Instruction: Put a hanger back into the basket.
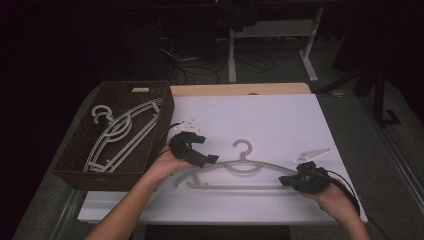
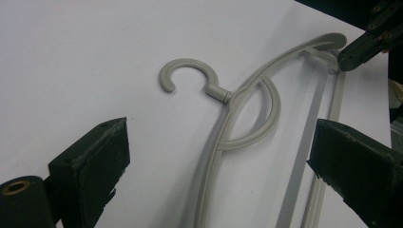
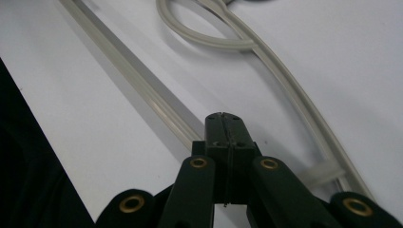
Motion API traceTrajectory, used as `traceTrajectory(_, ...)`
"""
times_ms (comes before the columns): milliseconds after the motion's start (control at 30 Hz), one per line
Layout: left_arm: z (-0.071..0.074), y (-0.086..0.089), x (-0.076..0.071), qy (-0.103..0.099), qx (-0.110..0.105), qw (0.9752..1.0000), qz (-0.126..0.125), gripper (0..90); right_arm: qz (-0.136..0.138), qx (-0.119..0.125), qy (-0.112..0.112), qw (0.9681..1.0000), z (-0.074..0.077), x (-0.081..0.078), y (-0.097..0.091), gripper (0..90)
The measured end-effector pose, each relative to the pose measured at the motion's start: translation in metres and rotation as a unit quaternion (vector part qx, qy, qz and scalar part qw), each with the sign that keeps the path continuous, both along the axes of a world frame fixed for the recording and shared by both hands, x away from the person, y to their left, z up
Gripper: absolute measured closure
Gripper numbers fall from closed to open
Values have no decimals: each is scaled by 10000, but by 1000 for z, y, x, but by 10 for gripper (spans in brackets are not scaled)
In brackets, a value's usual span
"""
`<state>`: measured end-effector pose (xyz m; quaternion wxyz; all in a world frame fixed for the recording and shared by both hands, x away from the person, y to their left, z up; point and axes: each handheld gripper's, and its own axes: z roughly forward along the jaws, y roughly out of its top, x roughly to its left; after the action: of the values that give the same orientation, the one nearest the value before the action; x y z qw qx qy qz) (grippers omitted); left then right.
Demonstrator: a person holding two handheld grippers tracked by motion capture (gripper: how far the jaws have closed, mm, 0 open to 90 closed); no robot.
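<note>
Dim high view, dark surroundings; gripper views brighter, soft shadows, near jaws blurred.

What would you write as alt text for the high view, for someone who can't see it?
A person's two hands each hold a black claw over a grey plastic hanger lying on a white table: the left claw near its left shoulder, the right claw shut at its right end. At the left, a brown woven basket holds more grey hangers.

The high view is looking forward and down over the counter; both gripper views are riding close above it, sharing the grey hanger.
</note>
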<state>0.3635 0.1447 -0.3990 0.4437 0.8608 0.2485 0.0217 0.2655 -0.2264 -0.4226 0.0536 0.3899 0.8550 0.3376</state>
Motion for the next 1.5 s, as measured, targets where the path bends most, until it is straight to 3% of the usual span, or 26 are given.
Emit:
traceTrajectory(400,-7,-3,2,38,105,9999,-38,68,55,-74,179,9998,-8,-3,-4,890)
traceTrajectory(633,-25,-13,5,109,517,9982,-286,141,93,-84,273,9995,-10,-2,-4,890)
traceTrajectory(767,-36,-23,6,156,778,9955,-528,201,109,-88,289,9995,-11,-2,-4,890)
traceTrajectory(1067,-50,-42,6,-109,1385,9863,-888,460,108,-85,303,9994,-12,-2,-4,890)
traceTrajectory(1367,-49,-51,2,-360,1559,9819,-1013,699,108,-81,301,9995,-12,-2,-4,891)
traceTrajectory(1500,-48,-52,0,-490,1668,9795,-1021,751,118,-85,308,9994,-12,-2,-4,890)
